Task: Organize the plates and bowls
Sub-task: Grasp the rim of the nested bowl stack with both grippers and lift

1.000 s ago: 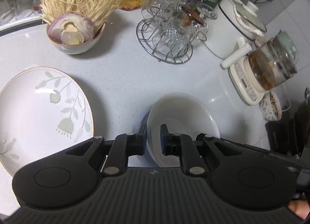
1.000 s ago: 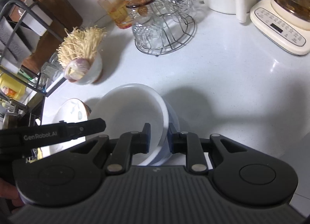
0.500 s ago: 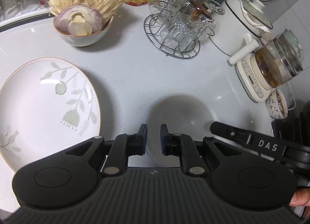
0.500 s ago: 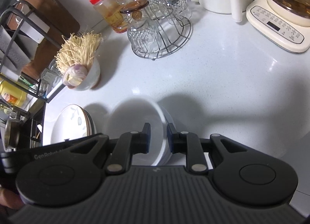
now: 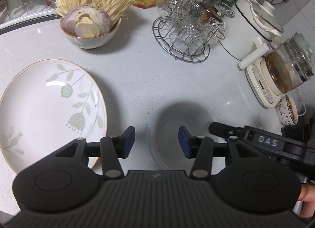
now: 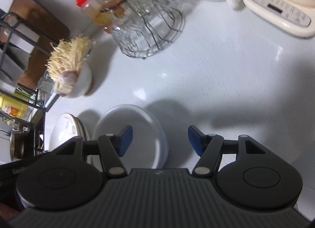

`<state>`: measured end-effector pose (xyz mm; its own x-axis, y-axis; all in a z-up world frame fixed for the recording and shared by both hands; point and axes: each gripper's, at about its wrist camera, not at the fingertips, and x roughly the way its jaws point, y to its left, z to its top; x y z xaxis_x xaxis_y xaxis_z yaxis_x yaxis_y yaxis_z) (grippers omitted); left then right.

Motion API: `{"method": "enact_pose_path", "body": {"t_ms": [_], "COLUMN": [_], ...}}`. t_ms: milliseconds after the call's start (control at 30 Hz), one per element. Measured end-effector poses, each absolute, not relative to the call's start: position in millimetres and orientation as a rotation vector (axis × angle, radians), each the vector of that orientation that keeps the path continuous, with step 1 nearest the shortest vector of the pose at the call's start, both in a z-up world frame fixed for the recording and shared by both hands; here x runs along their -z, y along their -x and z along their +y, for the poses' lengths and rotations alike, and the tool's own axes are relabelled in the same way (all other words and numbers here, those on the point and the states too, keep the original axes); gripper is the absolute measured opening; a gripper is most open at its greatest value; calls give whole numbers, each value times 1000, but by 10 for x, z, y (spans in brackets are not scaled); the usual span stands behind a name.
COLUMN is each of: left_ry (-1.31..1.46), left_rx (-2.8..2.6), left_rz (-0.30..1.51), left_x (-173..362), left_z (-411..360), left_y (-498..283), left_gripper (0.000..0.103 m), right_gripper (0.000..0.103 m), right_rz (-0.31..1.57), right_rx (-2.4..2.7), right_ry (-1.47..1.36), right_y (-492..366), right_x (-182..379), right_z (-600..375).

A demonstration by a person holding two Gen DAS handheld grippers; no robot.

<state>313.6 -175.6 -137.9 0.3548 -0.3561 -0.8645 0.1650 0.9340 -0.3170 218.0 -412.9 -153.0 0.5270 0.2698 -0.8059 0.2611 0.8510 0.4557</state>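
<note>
A stack of plain white bowls sits on the white counter, also in the right wrist view. My left gripper is open, its fingers on either side of the stack's near-left rim, holding nothing. My right gripper is open and empty over the stack's right rim; its arm shows in the left wrist view. A white plate with a leaf pattern lies left of the bowls, also seen in the right wrist view.
A bowl of onion and enoki mushrooms stands behind the plate. A wire rack of glass cups, a red-lidded jar, a white pot, a glass kettle on its base and a small patterned cup line the back and right.
Both grippers have opened and let go of the white bowl, which now rests on the bowl stack. Both have drawn back a little.
</note>
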Motion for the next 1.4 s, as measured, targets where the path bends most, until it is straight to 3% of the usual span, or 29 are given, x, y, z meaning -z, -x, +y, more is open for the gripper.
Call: {"method": "enact_pose_path", "body": {"t_ms": [300,433,700,1400], "left_ry": [161,153,156,234], "left_rx": [339,339,343,410], "left_rz": [1184,1192,1210,1266], "left_x": [1462,1483,1537,1694], "left_z": [-1860,-1875,-1917,-2162], "left_y": [-3221,-3232,-3254,-3318], "left_gripper": [55,55,55,55], "right_gripper": [44,28,23,22], "right_rz": [1108,1143,1145,1148], "right_rx": [-30,-47,-74,-23], "right_ry": [-630,-670,-691,-718], "right_y": [-2253,-2275,-2289,-2196], "right_x": [1826,1918,1917,1883], "right_z": [-4113,-4113,-4129,-4408]}}
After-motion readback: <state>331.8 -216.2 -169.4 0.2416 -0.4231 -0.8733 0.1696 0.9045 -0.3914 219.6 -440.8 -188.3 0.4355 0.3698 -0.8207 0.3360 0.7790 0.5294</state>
